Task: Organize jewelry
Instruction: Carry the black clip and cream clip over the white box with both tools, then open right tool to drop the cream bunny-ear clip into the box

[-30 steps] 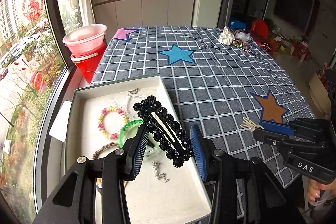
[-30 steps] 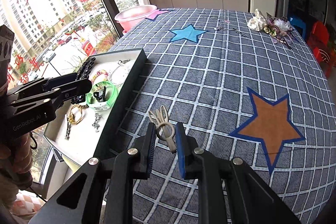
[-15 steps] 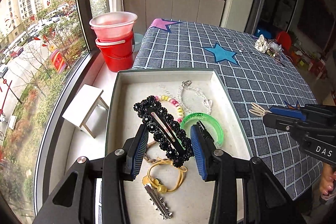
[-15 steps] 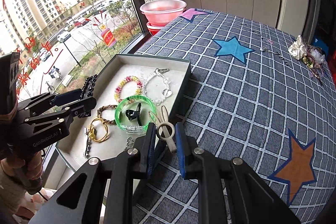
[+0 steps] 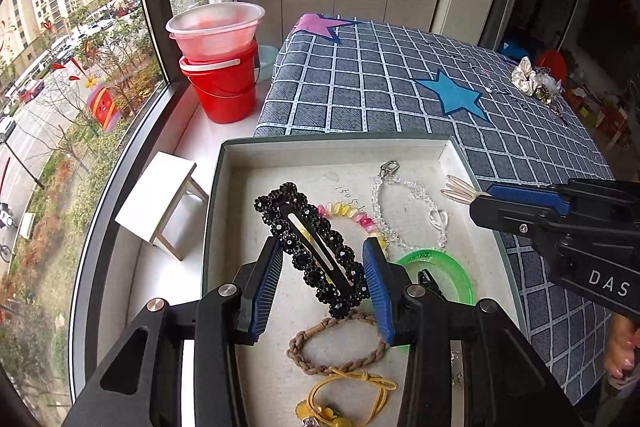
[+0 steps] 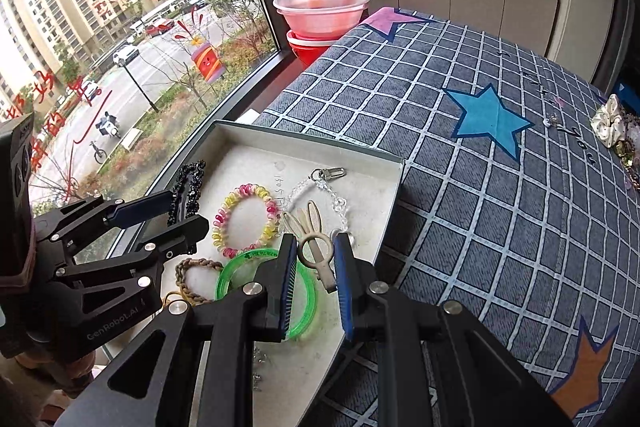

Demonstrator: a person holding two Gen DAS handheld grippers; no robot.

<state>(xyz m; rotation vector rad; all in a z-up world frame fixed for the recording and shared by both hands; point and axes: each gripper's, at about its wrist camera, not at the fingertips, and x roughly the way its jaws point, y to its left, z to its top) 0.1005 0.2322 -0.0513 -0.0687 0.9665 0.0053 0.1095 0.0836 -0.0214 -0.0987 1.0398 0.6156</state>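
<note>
the left hand-held gripper (image 5: 324, 285) clamps a black beaded clip (image 5: 312, 249) above the tray (image 5: 340, 143), long axis slanting up-left. the right hand-held gripper (image 6: 316, 267) grips a beige rabbit clip (image 6: 314, 245), ears pointing away over the tray.

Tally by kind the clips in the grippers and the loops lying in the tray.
Clips held: 2, black clip in left gripper, beige clip in right gripper
Hair ties: 3, coil tie, braided tie, yellow tie
Green bangle: 1
Bead chain: 1
Total: 7
</note>
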